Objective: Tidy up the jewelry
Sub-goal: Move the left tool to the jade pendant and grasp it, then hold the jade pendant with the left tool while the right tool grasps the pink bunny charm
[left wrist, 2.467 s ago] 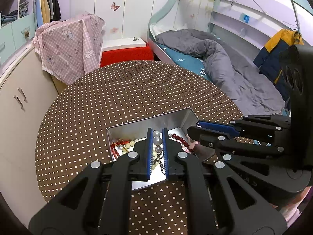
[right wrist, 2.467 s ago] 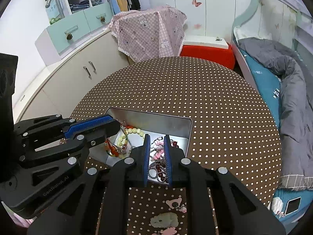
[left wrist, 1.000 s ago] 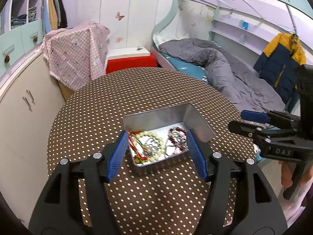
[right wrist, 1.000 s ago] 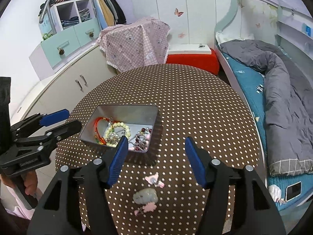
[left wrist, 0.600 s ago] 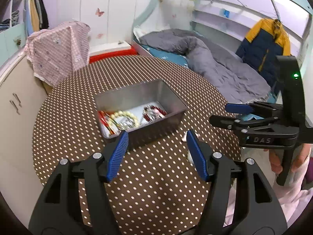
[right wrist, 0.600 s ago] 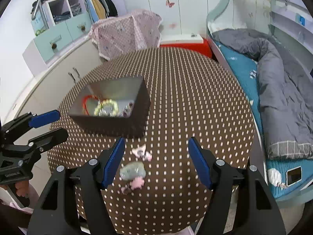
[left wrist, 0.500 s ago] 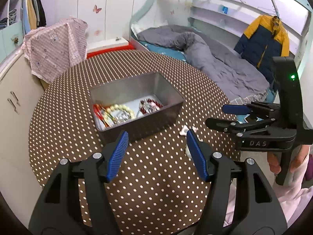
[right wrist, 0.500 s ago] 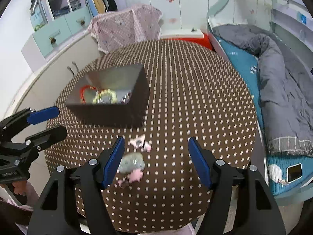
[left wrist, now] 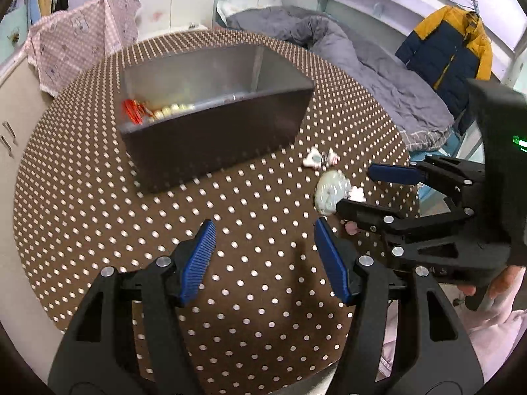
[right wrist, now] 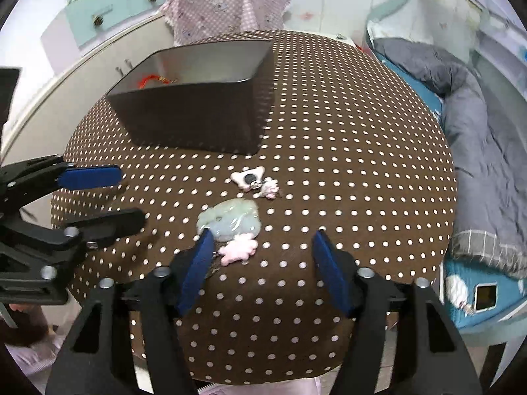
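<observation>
We see both units built alike: the left gripper (left wrist: 265,256) and right gripper (right wrist: 260,263) have matte black angular arms, silver screw heads at the joints and ribbed blue finger pads (left wrist: 197,256); a green indicator lights one housing; pink sleeve fabric adjoins bare skin

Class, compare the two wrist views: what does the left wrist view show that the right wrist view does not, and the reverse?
Only the left view shows the yellow-and-navy jacket and pale beads in the tin.

Only the right view shows the teal drawers.

Both show the metal tin, the pale green pouch, the polka-dot table, and the left gripper and right gripper, jaws open.
</observation>
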`<state>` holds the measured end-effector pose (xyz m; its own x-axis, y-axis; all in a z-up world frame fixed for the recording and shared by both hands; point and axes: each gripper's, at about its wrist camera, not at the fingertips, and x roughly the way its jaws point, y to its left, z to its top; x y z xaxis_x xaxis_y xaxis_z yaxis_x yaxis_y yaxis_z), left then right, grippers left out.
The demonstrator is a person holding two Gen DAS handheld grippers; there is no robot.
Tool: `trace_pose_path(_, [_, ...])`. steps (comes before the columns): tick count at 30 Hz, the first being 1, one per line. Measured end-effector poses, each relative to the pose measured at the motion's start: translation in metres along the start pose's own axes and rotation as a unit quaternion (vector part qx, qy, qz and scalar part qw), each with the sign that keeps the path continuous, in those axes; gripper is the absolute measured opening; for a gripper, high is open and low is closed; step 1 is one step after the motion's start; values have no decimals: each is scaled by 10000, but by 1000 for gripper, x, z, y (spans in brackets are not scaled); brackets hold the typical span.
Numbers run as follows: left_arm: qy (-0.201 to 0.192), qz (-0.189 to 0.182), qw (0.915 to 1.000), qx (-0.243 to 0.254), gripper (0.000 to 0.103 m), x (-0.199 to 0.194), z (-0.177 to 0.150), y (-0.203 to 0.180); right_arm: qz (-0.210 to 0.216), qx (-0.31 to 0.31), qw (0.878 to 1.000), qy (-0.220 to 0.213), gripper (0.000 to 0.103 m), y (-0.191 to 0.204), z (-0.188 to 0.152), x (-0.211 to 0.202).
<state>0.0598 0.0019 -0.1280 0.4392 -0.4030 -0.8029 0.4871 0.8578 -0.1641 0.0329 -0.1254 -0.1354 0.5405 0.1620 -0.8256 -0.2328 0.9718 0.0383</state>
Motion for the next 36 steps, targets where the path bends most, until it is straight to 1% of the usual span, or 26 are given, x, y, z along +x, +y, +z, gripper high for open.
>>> trace_pose_path(1, [30, -1, 10000, -4, 62, 3, 0, -1, 5, -74, 10000, -17, 43, 3, -2, -1])
trace_pose_path(2, [59, -7, 10000, -6, 62, 5, -1, -2, 32, -134, 9999, -34, 33, 6, -3, -2])
trace_pose_path(3, [74, -10, 10000, -4, 62, 7, -1, -3, 57, -169, 9998, -35, 28, 7, -3, -3])
trace_pose_path(4, [72, -1, 10000, 2, 62, 8, -1, -3, 63, -214, 9997, -40, 20, 9, -5, -4])
trace_pose_path(5, [56, 13, 10000, 15, 62, 9, -1, -5, 40, -236, 9997, -49, 19, 10, -6, -4])
trace_pose_path(9, [56, -58, 10000, 11, 62, 12, 3, -10, 123, -108, 9998, -68, 19, 2, -8, -5])
trace_pose_path(14, [44, -86, 9999, 135, 62, 16, 8, -21, 29, 148, 9999, -77, 19, -13, -3, -8])
trace_pose_path(16, [-4, -121, 9996, 247, 62, 17, 11, -29, -34, 267, 9996, -92, 19, -20, -1, -10])
trace_pose_path(18, [-52, -83, 9993, 358, 62, 19, 13, -37, -58, 359, 9993, -114, 19, -28, 0, -13])
trace_pose_path(21, [6, -86, 9990, 431, 62, 26, 20, -45, -93, 487, 9986, -162, 19, -35, 0, -17])
trace_pose_path(27, [67, 37, 9975, 701, 61, 40, 29, -62, -136, 719, 9971, -222, 19, -49, -1, -21])
trace_pose_path(30, [119, 316, 9959, 842, 61, 48, 31, -68, -128, 762, 9967, -233, 19, -54, -2, -22])
trace_pose_path(32, [98, 438, 9948, 916, 45, 48, 31, -72, -106, 762, 9968, -206, 19, -55, -2, -20])
trace_pose_path(33, [90, 414, 9949, 920, 32, 47, 30, -72, -93, 767, 9968, -184, 19, -55, -3, -19])
trace_pose_path(34, [91, 423, 9949, 910, 28, 47, 31, -71, -84, 771, 9969, -164, 19, -55, -3, -18])
trace_pose_path(36, [102, 373, 9952, 896, 28, 46, 32, -67, -71, 779, 9968, -158, 19, -56, -3, -17])
